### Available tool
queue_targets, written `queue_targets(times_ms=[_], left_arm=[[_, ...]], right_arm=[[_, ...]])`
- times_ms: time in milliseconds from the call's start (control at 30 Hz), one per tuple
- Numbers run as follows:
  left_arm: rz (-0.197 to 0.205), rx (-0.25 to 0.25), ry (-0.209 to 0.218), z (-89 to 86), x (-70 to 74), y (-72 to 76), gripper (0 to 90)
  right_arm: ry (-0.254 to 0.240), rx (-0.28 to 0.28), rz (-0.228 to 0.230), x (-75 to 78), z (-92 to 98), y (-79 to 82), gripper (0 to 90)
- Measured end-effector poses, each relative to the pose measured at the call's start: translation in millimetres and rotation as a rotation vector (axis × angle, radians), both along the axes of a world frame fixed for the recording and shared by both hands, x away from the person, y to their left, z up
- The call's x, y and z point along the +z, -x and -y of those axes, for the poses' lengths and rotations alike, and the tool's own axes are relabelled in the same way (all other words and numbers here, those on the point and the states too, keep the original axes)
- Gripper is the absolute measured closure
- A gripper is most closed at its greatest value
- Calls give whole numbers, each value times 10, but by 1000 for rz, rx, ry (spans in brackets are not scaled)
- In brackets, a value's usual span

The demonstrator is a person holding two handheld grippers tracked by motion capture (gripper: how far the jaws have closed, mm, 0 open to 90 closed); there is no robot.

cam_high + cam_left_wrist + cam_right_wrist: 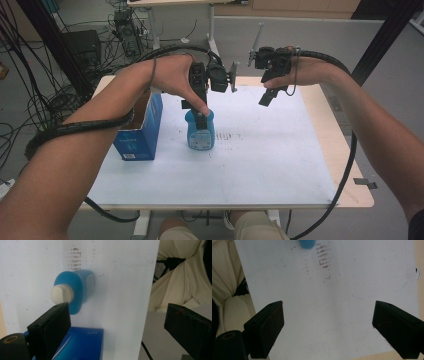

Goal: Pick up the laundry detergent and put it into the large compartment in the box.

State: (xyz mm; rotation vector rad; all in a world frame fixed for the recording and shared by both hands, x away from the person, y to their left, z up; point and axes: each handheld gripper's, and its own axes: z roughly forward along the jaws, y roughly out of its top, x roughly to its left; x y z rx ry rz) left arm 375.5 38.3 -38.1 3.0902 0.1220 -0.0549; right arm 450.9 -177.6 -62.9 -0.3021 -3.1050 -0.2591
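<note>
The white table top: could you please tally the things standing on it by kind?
Blue plastic bottle with a white cap: 1
Blue cardboard box, open at the top: 1
Total: 2

We're looking at a lab or research workspace: black cables (30, 55) are sprawling over the grey floor (395, 75), electronic gear (125, 30) is sitting behind the table (345, 150), and a dark metal frame post (385, 35) is rising beside a partition wall (310, 35).
</note>
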Motion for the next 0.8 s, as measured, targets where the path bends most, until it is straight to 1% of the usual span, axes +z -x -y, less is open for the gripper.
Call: queue_targets(times_ms=[200,367,433,533,600,633,800], left_arm=[[12,12,-7,-20,31,-54,73],[25,17,-16,-35,96,-110,73],[32,19,-13,-44,121,-124,72],[37,21,-9,-53,163,-158,72],[40,28,-9,-57,184,-185,72],[48,26,-11,-55,194,-194,71],[56,46,-17,-67,205,-303,71]], right_arm=[[3,-3,-3,22,2,24,105],[-10,-10,-2,45,52,51,104],[-6,-13,-1,55,61,60,104],[-16,-21,0,56,96,72,102],[-14,-23,-1,59,102,74,102],[-17,-20,0,57,113,72,102],[-23,-22,0,81,140,91,102]])
